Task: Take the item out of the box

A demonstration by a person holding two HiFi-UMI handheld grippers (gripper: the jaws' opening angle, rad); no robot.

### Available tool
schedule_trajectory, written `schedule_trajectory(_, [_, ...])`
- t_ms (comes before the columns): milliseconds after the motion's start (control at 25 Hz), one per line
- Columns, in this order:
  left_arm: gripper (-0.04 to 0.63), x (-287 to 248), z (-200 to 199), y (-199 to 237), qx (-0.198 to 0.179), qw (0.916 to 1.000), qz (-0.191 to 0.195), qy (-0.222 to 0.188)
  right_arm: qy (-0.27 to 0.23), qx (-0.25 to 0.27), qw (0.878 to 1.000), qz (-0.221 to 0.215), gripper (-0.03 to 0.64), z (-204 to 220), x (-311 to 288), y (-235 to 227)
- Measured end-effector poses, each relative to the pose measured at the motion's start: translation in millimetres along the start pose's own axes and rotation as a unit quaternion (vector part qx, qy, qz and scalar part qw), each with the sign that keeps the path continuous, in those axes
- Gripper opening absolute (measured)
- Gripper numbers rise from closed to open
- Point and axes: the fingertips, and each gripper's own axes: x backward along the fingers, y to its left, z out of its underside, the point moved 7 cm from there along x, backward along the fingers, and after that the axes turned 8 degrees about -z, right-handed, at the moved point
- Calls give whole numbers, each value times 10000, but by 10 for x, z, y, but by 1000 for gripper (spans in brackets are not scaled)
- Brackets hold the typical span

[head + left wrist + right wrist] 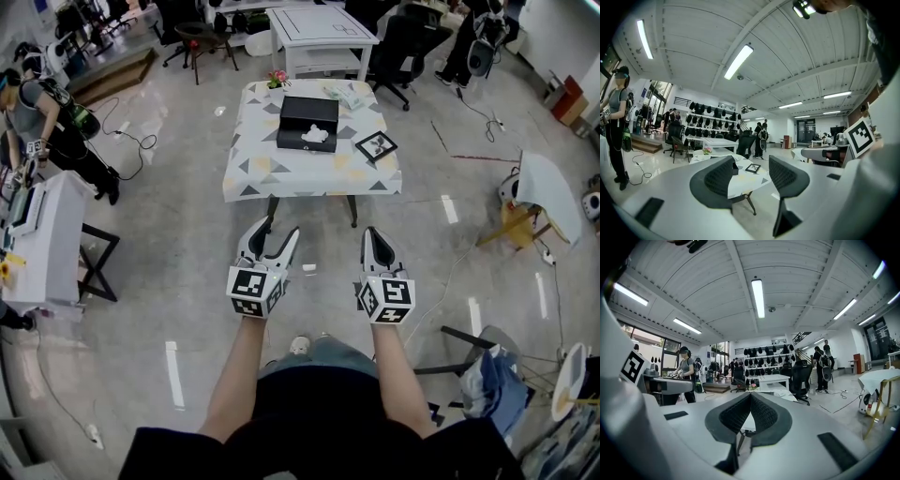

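The left gripper (277, 232) has its jaws wide apart and nothing stands between them; through the gap only the far table (740, 185) is seen. The right gripper (376, 232) has its jaws together, the tips meeting, and it holds nothing. Both are held out side by side above the floor.

Well ahead of both pairs of jaws stands the table (309, 173) with a patterned cloth. On it is the black box (309, 112), open, and a white item (315, 136) lies in its front part. Just to the right of the box is a small picture frame (376, 145), and behind it a little flower pot (277, 79).

I judge that the task is not begun: the item is in the box and no jaw is near it. The approach, the grip and the lifting out are all left to do.
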Motion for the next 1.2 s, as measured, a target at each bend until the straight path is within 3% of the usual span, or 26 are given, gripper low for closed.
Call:
schedule_trajectory(680, [239, -78, -9, 267, 3, 9999, 111, -50, -206, -16, 9996, 188, 3, -89, -133, 165])
schedule_trajectory(1200, [239, -754, -50, 550, 18, 9999, -59, -91, -252, 20, 9996, 85, 3, -171, -819, -213])
